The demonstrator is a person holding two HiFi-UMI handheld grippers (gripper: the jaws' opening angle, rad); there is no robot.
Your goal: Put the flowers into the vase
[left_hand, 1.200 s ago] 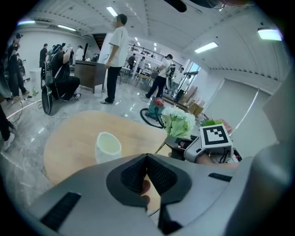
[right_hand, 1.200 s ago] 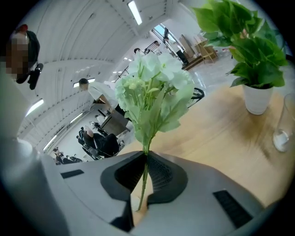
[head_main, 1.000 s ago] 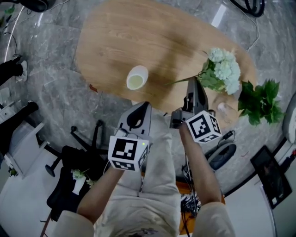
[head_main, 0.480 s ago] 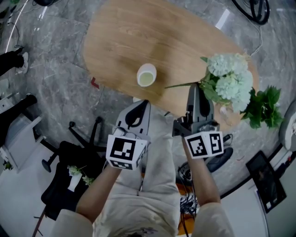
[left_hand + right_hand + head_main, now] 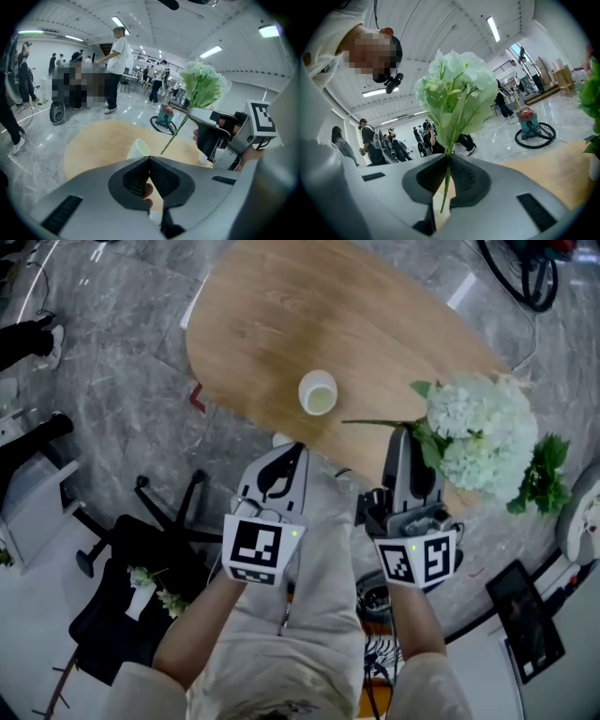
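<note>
The right gripper [image 5: 449,160] is clenched on the thin green stem of the flowers [image 5: 478,437], the stem running straight up through the seam where the two jaws meet, with a short length hanging below the grip. In the head view the white-green bloom sits out past the gripper's tip, over the right end of the oval wooden table [image 5: 281,324], while the bare end of the stem [image 5: 370,422] sticks out to the left, toward the vase [image 5: 319,392]. The vase – a small white cup-shaped vessel – stands upright on the table near its close edge, mouth up, well apart from the bloom and with nothing in it that can be made out. The left gripper [image 5: 149,158] has its jaws pressed together with nothing between them; it hangs in front of the person's legs, short of the table edge, with the vase showing just above its tips in the left gripper view. A leafy green sprig [image 5: 542,479] shows beyond the bloom at the table's right edge – what it stands in is hidden. A black office chair [image 5: 131,559] stands on the grey floor to the left.
</note>
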